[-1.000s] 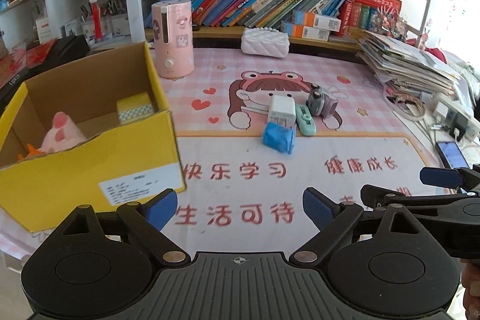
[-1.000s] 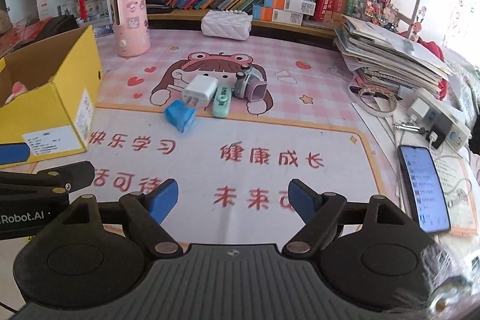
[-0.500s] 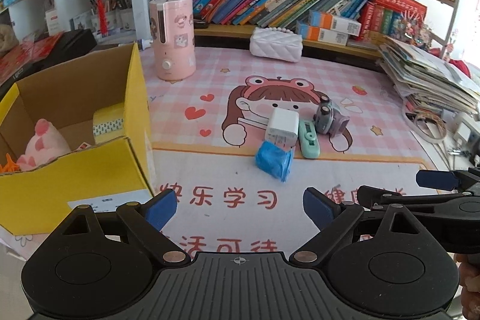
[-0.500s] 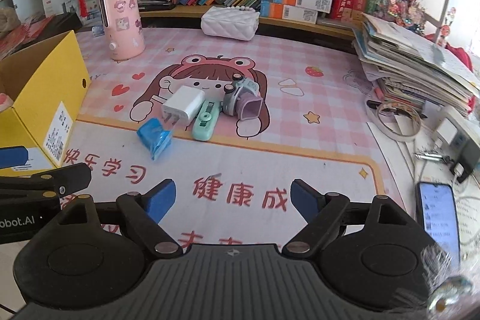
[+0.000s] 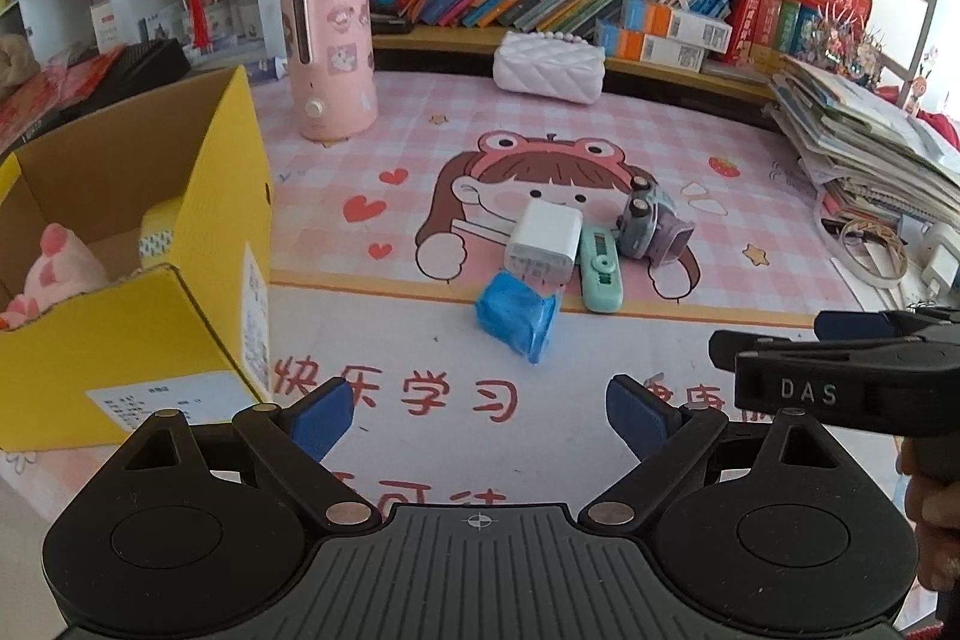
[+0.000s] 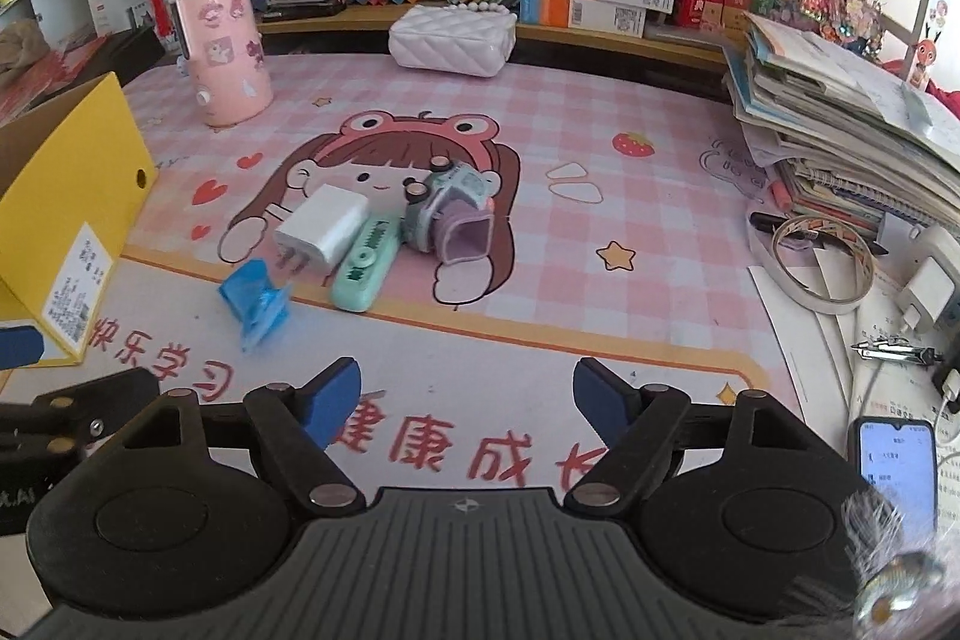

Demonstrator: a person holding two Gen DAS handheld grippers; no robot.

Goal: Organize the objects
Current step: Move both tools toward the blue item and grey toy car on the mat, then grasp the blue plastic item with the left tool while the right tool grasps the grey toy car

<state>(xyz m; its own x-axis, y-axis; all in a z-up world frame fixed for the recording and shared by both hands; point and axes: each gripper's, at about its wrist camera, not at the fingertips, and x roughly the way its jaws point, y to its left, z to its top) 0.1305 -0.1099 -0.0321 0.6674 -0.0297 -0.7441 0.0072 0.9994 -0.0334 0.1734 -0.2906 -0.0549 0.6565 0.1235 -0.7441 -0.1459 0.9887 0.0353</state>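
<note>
**— What has moved since a second ago?**

In my left wrist view the yellow box (image 5: 129,280) has slid toward the left edge, and the cluster of small things on the desk mat (image 5: 600,148) has come nearer and lower in the frame. My left gripper (image 5: 478,412) is spread wide with only the mat's red lettering between its blue pads. My right gripper (image 5: 840,340) reaches in from the right edge, seen side-on.

**— What does that view give you that the other doesn't?**

The inside of the box: a pink plush pig (image 5: 57,268) lies there, with a yellow-and-white roll (image 5: 159,232) behind it. Behind the box stands a pink humidifier (image 5: 329,58).

**— And the right wrist view?**

The cluster has also drifted left and closer here. My right gripper (image 6: 467,394) has its jaws closing, with nothing between them but mat. This view alone shows the phone (image 6: 897,466) with its lit screen at the right, the tape ring (image 6: 822,259) and the white plug (image 6: 927,289) beside the paper stack (image 6: 840,112). The box shows only its outer wall (image 6: 72,178).

**— How do the things to sort look?**

A white charger (image 6: 321,229) lies prongs toward me, touching a mint-green correction tape (image 6: 366,262) on its right. A toy camera (image 6: 447,211), mint and lilac, lies against the tape's far end. A crumpled blue wrapper (image 6: 258,298) sits just in front of the charger, near the mat's yellow border.
</note>
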